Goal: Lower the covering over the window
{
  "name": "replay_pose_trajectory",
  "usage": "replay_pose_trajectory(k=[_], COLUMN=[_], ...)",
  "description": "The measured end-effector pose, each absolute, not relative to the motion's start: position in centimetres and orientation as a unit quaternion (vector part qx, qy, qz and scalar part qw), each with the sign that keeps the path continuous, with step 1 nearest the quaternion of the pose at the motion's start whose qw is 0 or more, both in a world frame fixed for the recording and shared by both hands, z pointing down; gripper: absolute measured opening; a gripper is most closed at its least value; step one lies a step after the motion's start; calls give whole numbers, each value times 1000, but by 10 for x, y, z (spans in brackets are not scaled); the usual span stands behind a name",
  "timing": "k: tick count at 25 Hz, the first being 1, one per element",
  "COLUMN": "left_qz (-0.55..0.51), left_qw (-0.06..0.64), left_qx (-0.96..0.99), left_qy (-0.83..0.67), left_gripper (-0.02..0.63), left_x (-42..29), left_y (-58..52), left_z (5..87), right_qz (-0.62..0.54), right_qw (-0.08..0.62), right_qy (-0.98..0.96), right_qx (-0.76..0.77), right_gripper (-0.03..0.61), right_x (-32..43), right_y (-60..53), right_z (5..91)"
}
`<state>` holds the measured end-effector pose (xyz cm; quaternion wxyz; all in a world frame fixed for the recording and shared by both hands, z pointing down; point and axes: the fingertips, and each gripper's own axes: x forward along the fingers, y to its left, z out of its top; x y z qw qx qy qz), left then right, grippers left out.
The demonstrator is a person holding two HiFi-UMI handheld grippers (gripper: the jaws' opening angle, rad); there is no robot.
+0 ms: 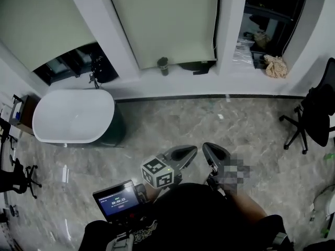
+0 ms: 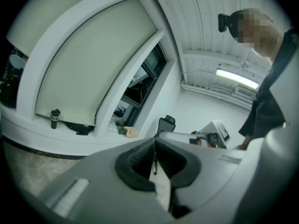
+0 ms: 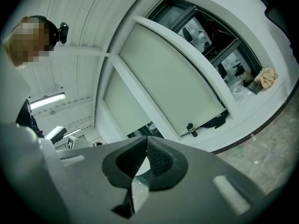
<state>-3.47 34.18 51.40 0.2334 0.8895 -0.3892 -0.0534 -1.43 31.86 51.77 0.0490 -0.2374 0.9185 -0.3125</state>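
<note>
Left claw: the left gripper (image 2: 155,138) is clenched, pads pressed flat together with nothing between them, held close in front of the person's body
Right claw: the right gripper (image 3: 146,139) is likewise clenched on nothing, just beside the left one
Task's thing: the middle blind (image 1: 167,20), a pale roller covering, hangs in the centre window bay with its bottom edge just above the sill (image 1: 209,80)
Other bays: the left blind (image 1: 36,20) stops short of the sill's left end and leaves a dark strip of glass; the right window (image 1: 272,9) shows bare dark glass, no covering in sight
Key relation: all three bays lie straight ahead of both claws, well apart from them across the marble floor (image 1: 220,124); neither claw is near any covering
Nearer hand: the right claw sits toward the middle blind's right edge, where a thin dark line (image 1: 216,30) runs down, probably a pull cord
Axis and facing: the sheet hangs upright and its bottom edge runs level along the sill, facing down
Stage: the middle covering already lies lowered; the scene fits a finished centre bay as well as a left or right bay waiting
On the sill: a dark bottle (image 1: 164,65) below the middle blind, a crumpled cloth (image 1: 276,66) at the right end
Floor's left edge: a white bathtub (image 1: 73,114)
</note>
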Motion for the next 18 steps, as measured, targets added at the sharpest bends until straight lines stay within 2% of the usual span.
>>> replay_pose_trajectory(k=[18], left_qz=[-81], left_qw=[261], left_qx=[882], left_qy=[-384], left_gripper=[2], left_x=[-31], left_y=[338], left_z=[521], right_qz=[-311], right_qw=[43], right_qy=[914], right_qx=[-257], right_gripper=[8], right_x=[-8], right_y=[313], right_z=[524])
